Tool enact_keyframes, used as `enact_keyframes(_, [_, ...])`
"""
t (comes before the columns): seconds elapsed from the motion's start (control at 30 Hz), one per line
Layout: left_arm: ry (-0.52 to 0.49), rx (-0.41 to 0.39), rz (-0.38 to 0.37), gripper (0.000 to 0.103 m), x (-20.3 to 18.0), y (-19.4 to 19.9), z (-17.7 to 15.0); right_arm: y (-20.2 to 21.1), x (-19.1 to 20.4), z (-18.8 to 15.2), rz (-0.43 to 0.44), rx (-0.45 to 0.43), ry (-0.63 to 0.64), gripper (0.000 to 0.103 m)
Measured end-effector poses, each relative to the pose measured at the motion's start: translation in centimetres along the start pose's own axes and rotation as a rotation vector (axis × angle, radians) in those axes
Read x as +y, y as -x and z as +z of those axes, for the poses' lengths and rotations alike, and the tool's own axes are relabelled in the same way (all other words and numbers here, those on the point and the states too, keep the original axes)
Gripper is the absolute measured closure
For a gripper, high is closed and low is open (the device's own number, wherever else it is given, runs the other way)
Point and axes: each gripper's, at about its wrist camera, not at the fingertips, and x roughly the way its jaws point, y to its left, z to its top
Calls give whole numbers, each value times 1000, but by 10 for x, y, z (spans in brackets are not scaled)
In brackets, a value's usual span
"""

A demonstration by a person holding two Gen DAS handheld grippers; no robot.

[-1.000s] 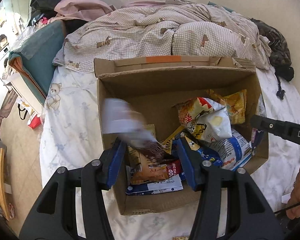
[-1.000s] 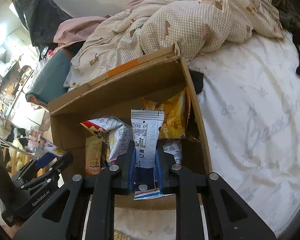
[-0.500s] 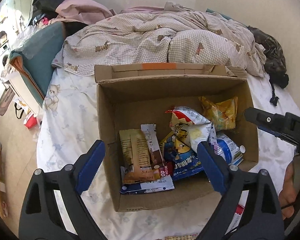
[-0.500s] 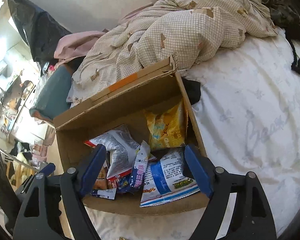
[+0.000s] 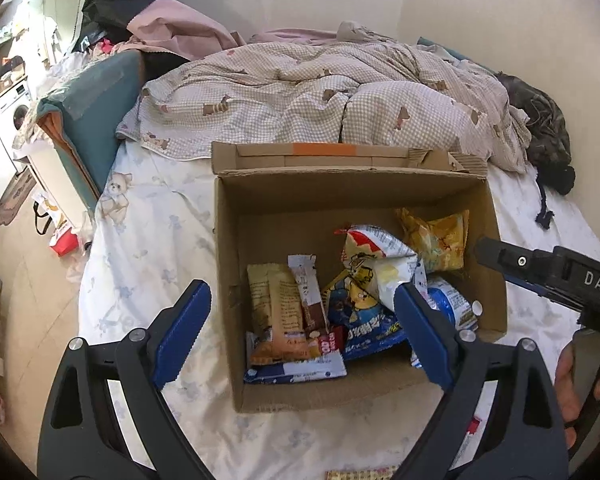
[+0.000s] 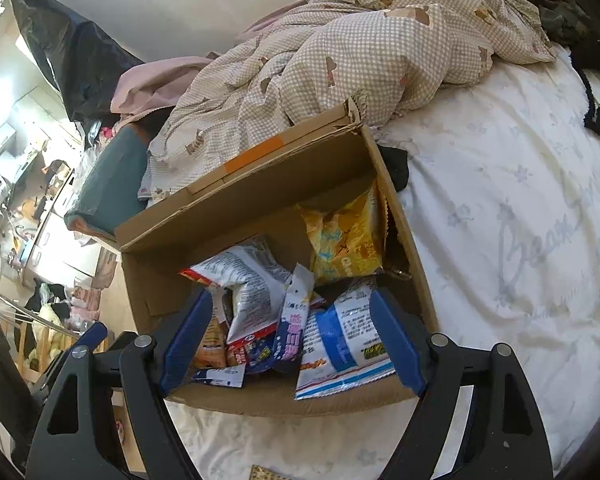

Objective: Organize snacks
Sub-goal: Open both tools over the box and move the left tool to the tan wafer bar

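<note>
The cardboard box (image 5: 380,196) sits on the bed (image 5: 148,232), snack packets (image 5: 364,280) piled inside; a checked quilt (image 5: 300,92) bunches just behind it; both the left gripper (image 5: 300,332) and right gripper (image 6: 292,340) hang released, empty, above the near rim; only the left view shows a floor-side red bag (image 5: 63,242); only the right shows a dark cloth (image 6: 396,168) beside the box.

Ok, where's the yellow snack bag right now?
The yellow bag is inside the cardboard box, leaning in its far right corner in both views, just behind the white chip bag.
</note>
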Motion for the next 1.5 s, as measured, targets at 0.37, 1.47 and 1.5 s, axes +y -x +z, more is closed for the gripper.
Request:
enact_keyframes(0.37, [36,1,-11,12,12,35,-12,34,3,-29,-15,5,-14,19])
enact_keyframes(1.47, [-677,474,-81,12,-103,-32,-170,59,-78,-110,-163,179,-239,19])
enact_keyframes(1.5, [-707,497,-97,12,-107,-36,-176,58,-82,-110,-167,185,-250,19])
